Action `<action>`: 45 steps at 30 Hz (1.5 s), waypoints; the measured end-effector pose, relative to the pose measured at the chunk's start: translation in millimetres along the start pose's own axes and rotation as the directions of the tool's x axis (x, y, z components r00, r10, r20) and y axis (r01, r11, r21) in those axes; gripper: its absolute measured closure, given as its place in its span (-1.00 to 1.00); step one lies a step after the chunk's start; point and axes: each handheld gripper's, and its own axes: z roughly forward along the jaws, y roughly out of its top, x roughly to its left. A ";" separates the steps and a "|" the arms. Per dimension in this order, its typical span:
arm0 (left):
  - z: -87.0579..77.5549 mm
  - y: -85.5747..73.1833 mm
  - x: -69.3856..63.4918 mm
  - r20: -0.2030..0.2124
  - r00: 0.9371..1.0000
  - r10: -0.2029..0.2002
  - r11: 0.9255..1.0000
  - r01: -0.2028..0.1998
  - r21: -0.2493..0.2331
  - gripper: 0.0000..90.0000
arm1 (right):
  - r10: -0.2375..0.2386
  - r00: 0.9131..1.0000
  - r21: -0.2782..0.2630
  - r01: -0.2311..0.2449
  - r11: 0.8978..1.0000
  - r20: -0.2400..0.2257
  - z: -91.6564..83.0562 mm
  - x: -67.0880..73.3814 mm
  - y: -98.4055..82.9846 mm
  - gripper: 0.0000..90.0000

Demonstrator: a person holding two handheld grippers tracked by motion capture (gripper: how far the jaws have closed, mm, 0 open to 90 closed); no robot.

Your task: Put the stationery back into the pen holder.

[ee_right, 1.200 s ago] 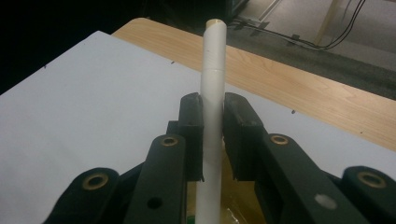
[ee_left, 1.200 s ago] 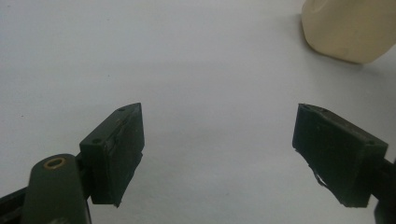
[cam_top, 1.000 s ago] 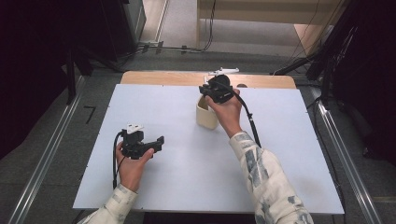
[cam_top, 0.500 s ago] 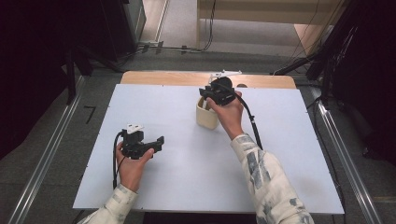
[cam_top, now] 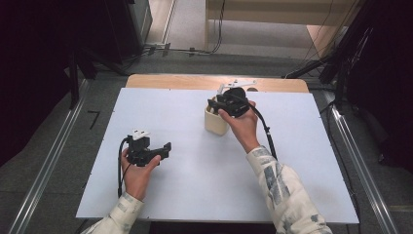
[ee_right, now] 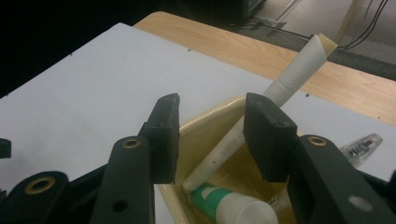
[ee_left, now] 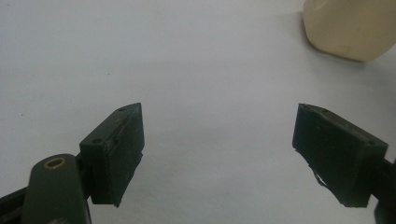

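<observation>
A cream cup [cam_top: 215,122] stands at the middle back of the white table [cam_top: 195,195]. My right gripper [cam_top: 214,104] hangs just over its rim. In the right gripper view the jaws [ee_right: 212,100] stand apart and have just been opening. A long white tube [ee_right: 289,77] leans in the cup [ee_right: 205,116] between them, touched by neither pad. A green-and-white tube [ee_right: 229,203] lies lower in the cup. My left gripper [cam_top: 165,148] rests on the table at the left, open and holding nothing [ee_left: 217,109], and the cup [ee_left: 348,28] is far ahead of it.
A clear pen [ee_right: 362,147] lies on the table just beyond the cup. A wooden strip [cam_top: 195,82] runs along the table's far edge. Metal rails [cam_top: 53,161] flank both sides, with dark equipment and cables behind.
The right hand has shifted only slightly over the cup. The left hand has kept still.
</observation>
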 end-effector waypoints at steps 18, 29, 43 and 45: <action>0.7 -0.4 0.0 -0.006 1.000 0.004 1.000 -0.004 0.004 -0.61 | -0.009 0.999 -0.040 0.007 0.999 -0.049 -22.4 2.3 -18.5 -0.05; 0.7 -0.7 0.3 -0.010 1.000 0.003 1.000 -0.003 0.005 -0.61 | -0.013 0.999 -0.067 0.010 0.998 -0.036 -41.9 -2.4 -34.9 -0.20; 0.8 -1.2 0.4 -0.016 1.000 0.004 1.000 -0.004 0.008 -0.64 | 0.003 1.000 -0.071 -0.004 0.998 -0.011 -65.3 -14.7 -57.5 -0.38; 1.0 -1.3 0.0 -0.018 1.000 0.004 1.000 -0.004 0.007 -0.65 | 0.006 1.000 -0.064 -0.006 0.998 -0.002 -66.8 -18.0 -63.2 -0.40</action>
